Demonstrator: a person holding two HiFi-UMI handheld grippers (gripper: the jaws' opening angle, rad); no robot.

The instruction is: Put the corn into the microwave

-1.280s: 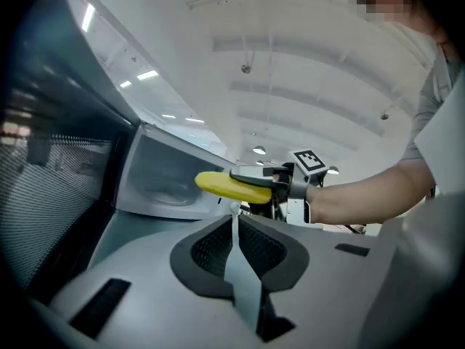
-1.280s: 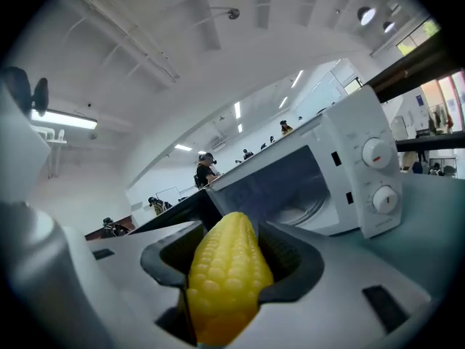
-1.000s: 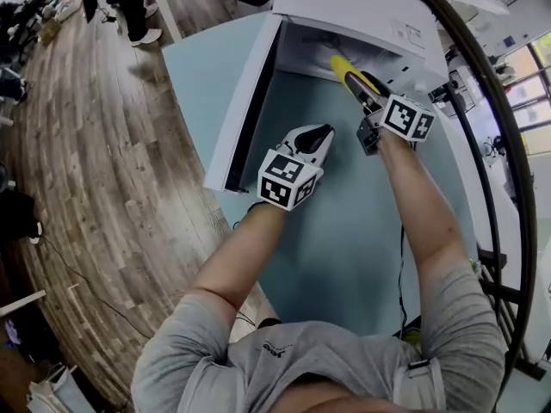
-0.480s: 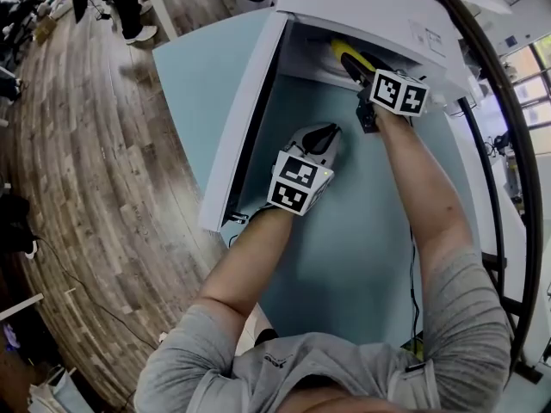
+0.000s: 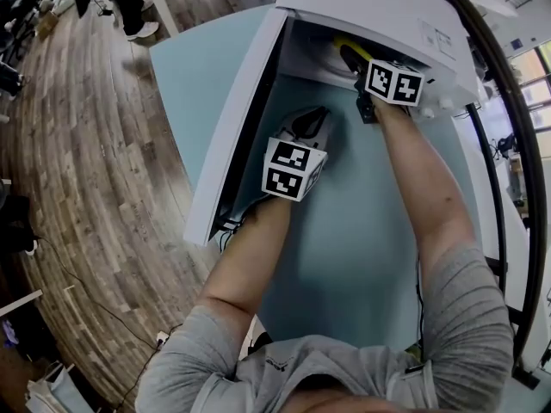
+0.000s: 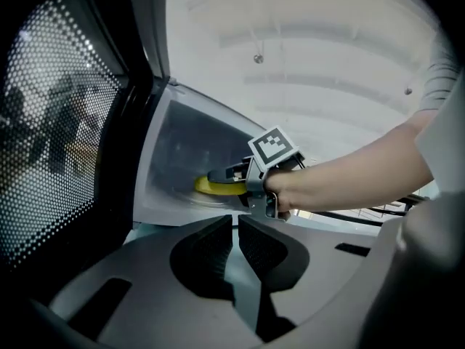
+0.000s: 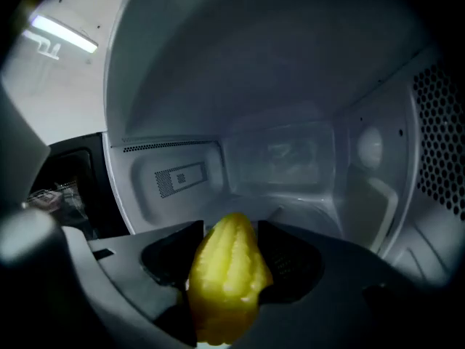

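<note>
Right arm (image 5: 422,188) outstretched, right tongs (image 7: 231,233) gripping corn (image 7: 227,286) inside the microwave (image 5: 370,3)

the head view was bright and evenly lit, its edges bowed. the left gripper view showed a washed-out white ceiling (image 6: 305,49) beside a dark perforated door (image 6: 58,122). the right gripper view was dim inside the white microwave cavity (image 7: 290,86), corners black; a strip light (image 7: 64,33) glared, the yellow corn cob (image 7: 227,282) soft.

Nothing legible — the microwave label (image 5: 437,38) is too small.
</note>
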